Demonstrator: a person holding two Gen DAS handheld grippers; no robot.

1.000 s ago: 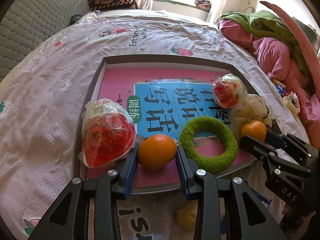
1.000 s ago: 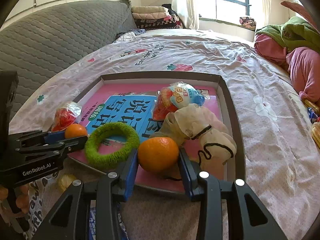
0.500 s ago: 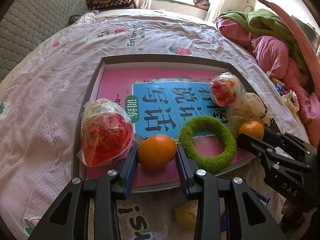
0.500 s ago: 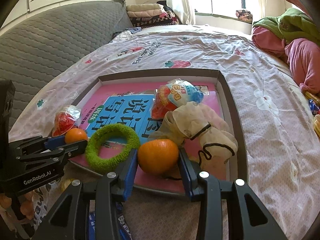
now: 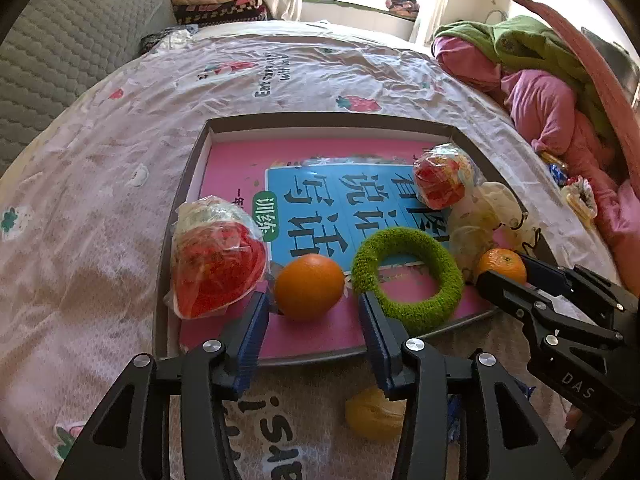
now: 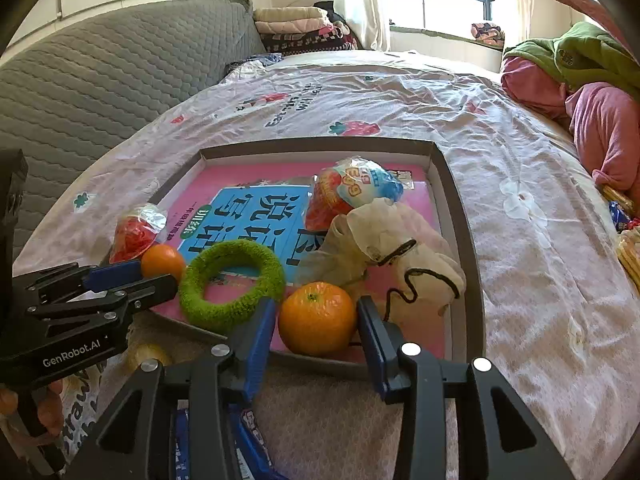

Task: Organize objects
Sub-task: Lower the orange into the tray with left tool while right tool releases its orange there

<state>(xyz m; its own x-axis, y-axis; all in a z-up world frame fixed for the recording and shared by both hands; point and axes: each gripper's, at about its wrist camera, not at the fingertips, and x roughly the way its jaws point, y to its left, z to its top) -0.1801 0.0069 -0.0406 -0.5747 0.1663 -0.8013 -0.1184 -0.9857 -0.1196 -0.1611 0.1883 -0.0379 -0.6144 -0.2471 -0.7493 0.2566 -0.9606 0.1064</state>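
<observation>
A shallow grey tray (image 5: 188, 184) lies on the bed with a pink and blue book inside it. An orange (image 5: 309, 286) rests at the tray's near edge, just beyond my open left gripper (image 5: 312, 324), whose pads stand apart from it. My right gripper (image 6: 316, 330) has opened around a second orange (image 6: 317, 318) at the tray's near right, with small gaps at both pads. A green fuzzy ring (image 5: 408, 276) lies between the oranges. Two wrapped red snack bags (image 5: 216, 256) (image 5: 440, 182) and a cream drawstring pouch (image 6: 392, 248) also lie in the tray.
A yellow item (image 5: 374, 414) lies on the bedspread in front of the tray. Blue wrappers (image 6: 248, 436) lie under my right gripper. Pink and green bedding (image 5: 540, 80) is piled at the right, with a grey quilted headboard (image 6: 100, 80) at the left.
Both grippers have opened and let go of their oranges, which now rest in the tray. The left gripper has drawn back a little.
</observation>
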